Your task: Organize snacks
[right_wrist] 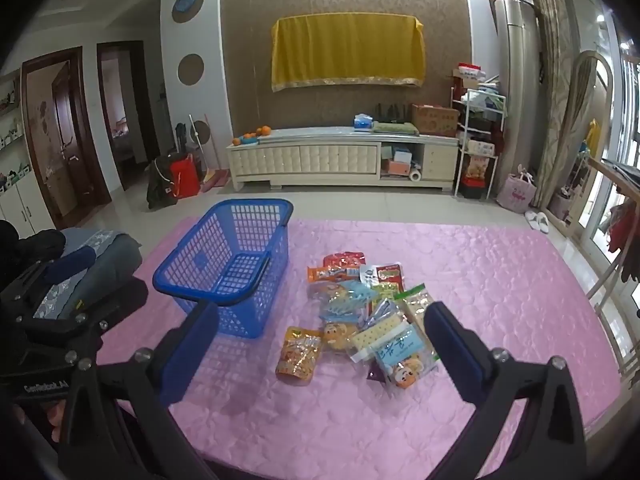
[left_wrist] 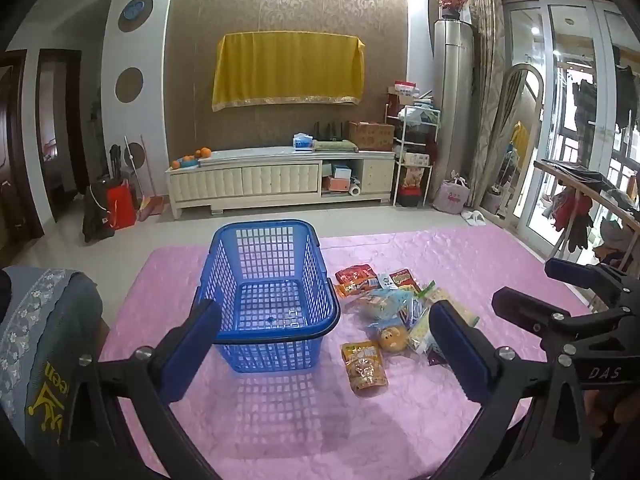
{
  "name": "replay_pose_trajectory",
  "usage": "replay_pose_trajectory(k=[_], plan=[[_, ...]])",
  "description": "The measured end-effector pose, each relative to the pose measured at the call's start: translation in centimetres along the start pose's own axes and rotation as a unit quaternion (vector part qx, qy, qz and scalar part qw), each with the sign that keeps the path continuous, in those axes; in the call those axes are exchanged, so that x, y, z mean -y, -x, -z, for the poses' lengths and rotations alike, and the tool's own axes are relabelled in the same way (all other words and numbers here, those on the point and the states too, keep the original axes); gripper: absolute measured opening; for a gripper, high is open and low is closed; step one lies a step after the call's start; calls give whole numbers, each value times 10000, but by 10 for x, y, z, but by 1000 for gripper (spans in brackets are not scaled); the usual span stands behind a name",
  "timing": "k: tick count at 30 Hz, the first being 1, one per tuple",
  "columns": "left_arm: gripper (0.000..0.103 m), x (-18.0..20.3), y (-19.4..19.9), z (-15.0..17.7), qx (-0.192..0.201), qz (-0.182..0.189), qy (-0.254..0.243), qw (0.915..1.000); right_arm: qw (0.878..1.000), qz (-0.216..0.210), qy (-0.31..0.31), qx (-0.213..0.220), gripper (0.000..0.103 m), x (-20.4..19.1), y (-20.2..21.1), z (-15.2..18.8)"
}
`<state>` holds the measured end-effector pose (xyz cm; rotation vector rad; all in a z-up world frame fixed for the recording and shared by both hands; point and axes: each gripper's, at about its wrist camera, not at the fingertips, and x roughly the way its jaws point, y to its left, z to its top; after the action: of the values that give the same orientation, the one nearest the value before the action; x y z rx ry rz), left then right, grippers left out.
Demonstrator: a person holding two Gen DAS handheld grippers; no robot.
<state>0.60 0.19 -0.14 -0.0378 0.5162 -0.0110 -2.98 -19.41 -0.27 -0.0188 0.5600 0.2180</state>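
Snacks [right_wrist: 360, 312] lie heaped at two o'clock of the empty blue basket [left_wrist: 272, 292] on my pink cloth [right_wrist: 500, 280]. Left gripper [left_wrist: 324, 344] and right gripper [right_wrist: 320, 340] both gape wide, holding nothing. I'd take the near orange packet [right_wrist: 298, 354] first, pinching one edge.

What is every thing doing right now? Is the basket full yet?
blue basket: upright, empty
snack packets: piled loose on the pink cloth, beside the basket
orange packet: lying flat, nearest the basket
left claw: open, holding nothing
right claw: open, holding nothing
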Motion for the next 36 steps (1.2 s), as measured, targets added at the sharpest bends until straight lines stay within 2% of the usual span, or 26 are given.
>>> replay_pose_trajectory(k=[36], plan=[[103,-3,4,-1,-172,-7,9,9999,9998,-160,-28,-148,103,0,-3,5]])
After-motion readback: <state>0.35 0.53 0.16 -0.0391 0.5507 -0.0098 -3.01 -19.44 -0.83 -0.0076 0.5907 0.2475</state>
